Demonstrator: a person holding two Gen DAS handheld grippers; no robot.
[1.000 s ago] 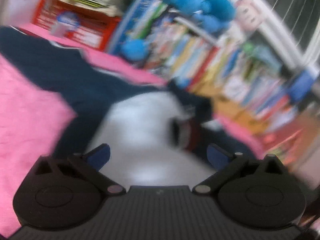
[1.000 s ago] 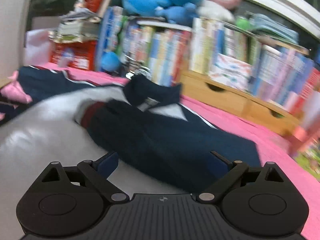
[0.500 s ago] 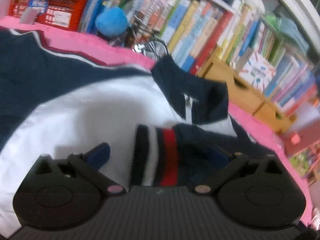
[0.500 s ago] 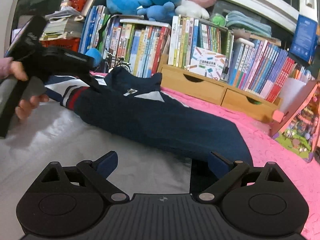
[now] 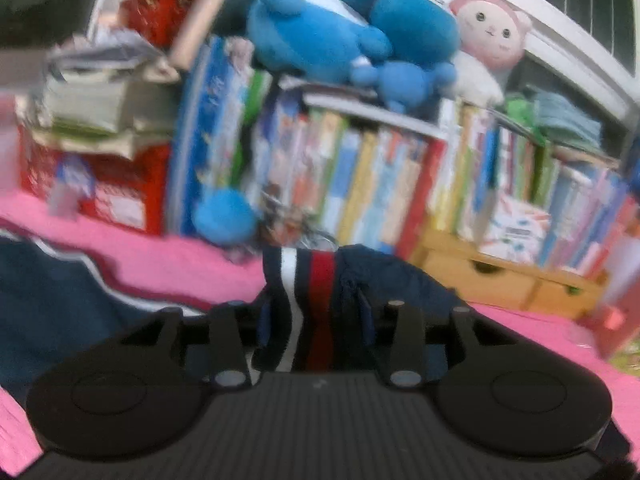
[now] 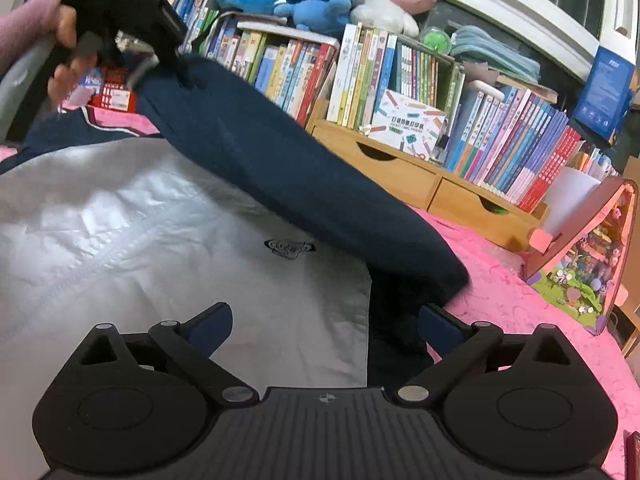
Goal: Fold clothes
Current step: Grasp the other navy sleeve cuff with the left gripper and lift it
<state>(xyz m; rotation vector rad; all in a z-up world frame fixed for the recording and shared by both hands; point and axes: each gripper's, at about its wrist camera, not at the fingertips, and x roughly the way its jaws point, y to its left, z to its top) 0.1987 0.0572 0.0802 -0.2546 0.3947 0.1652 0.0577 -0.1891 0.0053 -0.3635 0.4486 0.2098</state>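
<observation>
- My left gripper point(image 5: 316, 328) is clamped on the jacket's striped cuff point(image 5: 308, 280), lifting the navy sleeve point(image 6: 288, 168) off the white body.
- My right gripper point(image 6: 324, 324) hangs spread wide over the jacket point(image 6: 160, 240), which lies on the pink cover point(image 6: 520, 300).
- The jacket looks light, limp and slick; the ribbed cuff seems the surest hold.

Even indoor light, fairly bright, no hard shadows. Left wrist view smeared w/ motion blur, esp. books point(image 5: 360, 184). Right wrist view sharp; soft sheen on white jacket panel point(image 6: 152, 216). Heavy fisheye bending at edges, dark corners.
</observation>
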